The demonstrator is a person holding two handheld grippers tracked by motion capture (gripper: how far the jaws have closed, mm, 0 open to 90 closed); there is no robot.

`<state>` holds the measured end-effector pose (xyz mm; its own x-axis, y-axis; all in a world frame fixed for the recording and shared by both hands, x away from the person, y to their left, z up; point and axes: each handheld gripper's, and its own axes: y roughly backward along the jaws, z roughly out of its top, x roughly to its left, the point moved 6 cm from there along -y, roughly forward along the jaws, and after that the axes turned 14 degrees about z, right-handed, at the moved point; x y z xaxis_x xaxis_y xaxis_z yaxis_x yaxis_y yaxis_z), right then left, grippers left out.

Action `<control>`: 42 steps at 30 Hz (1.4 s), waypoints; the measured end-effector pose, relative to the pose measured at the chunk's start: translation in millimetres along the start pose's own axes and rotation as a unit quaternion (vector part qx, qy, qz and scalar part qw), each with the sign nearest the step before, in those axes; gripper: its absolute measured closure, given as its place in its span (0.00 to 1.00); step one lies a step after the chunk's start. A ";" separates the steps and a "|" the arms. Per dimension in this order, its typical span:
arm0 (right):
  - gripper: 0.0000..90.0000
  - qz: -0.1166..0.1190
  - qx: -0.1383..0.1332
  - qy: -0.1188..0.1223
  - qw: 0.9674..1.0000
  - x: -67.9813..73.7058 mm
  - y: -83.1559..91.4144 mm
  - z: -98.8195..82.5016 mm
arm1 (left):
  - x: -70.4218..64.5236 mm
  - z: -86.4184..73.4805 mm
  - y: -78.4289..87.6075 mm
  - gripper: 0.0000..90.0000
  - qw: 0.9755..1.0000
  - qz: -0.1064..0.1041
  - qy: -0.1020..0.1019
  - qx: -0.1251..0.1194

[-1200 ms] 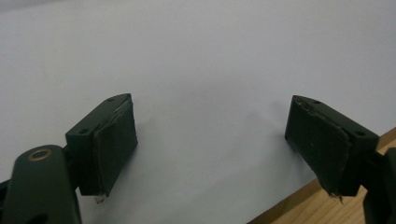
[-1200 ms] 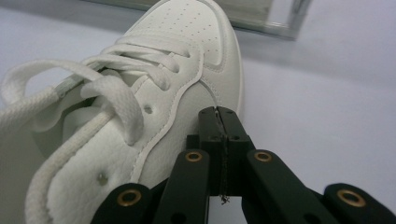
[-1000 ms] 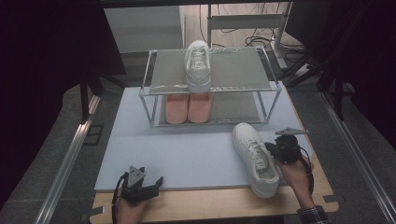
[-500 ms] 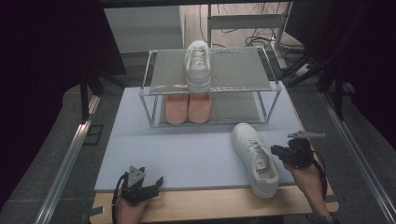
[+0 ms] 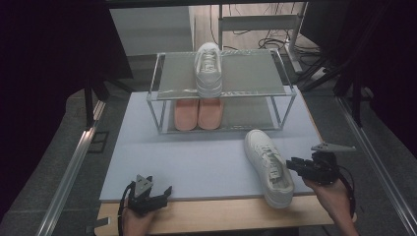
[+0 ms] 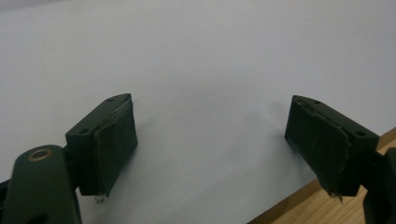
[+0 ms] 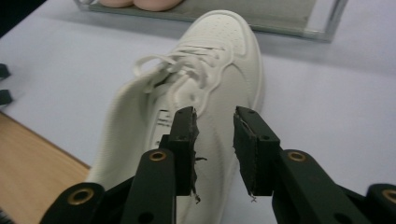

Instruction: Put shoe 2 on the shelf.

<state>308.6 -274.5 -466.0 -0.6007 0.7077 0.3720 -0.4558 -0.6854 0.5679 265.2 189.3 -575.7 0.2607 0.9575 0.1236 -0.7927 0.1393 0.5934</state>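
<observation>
Right gripper (image 5: 293,166) is hovering just beside the white sneaker (image 5: 269,166), fingers (image 7: 187,140) narrowly parted and just been opening, nothing pinched between them, shoe's side showing behind the gap. Sneaker is lying on the lilac mat (image 5: 196,157) at the counter's (image 5: 221,221) near right edge, toe pointing toward the shoe rack (image 5: 221,93). Left gripper (image 5: 147,196) is resting at the mat's near edge, fingers spread wide, empty.

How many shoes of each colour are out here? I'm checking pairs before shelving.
White shoes: 2, one on the rack's top shelf, one on the mat
Pink shoes: 2, on the lower shelf
Total: 4
</observation>
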 end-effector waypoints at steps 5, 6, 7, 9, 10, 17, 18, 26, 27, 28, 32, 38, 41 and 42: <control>0.66 0.008 0.004 0.014 1.000 10.2 -0.1 -0.1 | 0.1 0.0 0.0 0.18 1.000 0.000 0.000 0.000; 0.65 0.008 0.007 0.016 1.000 11.3 -1.4 -0.6 | 0.0 0.0 0.0 0.18 1.000 0.000 0.000 0.000; 0.64 0.005 0.010 0.020 1.000 11.6 -2.9 -1.0 | 0.0 0.0 0.0 0.18 1.000 0.000 0.000 0.000; 0.62 0.001 0.018 0.024 1.000 11.1 -6.0 -2.0 | 0.0 0.0 0.0 0.18 1.000 0.000 0.000 0.000; 0.61 0.000 0.021 0.024 0.999 10.3 -8.6 -2.7 | 0.0 0.0 0.0 0.18 1.000 0.000 0.000 0.000; 0.60 -0.004 0.033 0.022 0.999 4.7 -19.8 -6.0 | 0.0 0.0 0.0 0.18 1.000 0.000 0.000 0.000; 0.60 -0.007 0.034 0.023 0.999 3.3 -21.3 -6.4 | 0.0 0.0 0.0 0.18 1.000 0.000 0.000 0.000; 0.72 -0.007 0.036 0.016 0.999 0.2 -24.0 -7.6 | 0.1 0.0 0.0 0.18 1.000 0.000 0.000 0.000; 0.75 -0.007 0.037 0.013 0.999 1.1 -23.7 -7.6 | 0.0 0.0 0.0 0.18 1.000 0.000 0.000 0.000; 0.79 -0.008 0.036 0.011 0.999 1.7 -23.1 -6.9 | 0.0 0.0 0.0 0.18 1.000 0.000 0.000 0.000; 0.87 -0.010 0.038 0.003 0.999 1.0 -21.6 -6.4 | 0.0 0.0 0.0 0.18 1.000 0.000 0.000 0.000; 0.91 0.028 0.016 -0.047 0.998 -5.4 -19.7 -7.0 | 0.1 0.0 0.0 0.18 1.000 0.000 0.000 0.000; 0.91 0.043 0.001 -0.068 0.997 -9.7 -17.8 -7.3 | 0.1 0.0 0.0 0.18 1.000 0.000 0.000 0.000; 0.91 0.047 -0.002 -0.074 0.996 -10.8 -17.0 -7.4 | 0.1 0.0 0.0 0.18 1.000 0.000 0.000 0.000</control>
<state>318.0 -271.8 -485.1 -0.5375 0.6570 0.5287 -0.4043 -0.7509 0.5222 265.2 189.4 -575.7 0.2609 0.9575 0.1230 -0.7927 0.1397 0.5934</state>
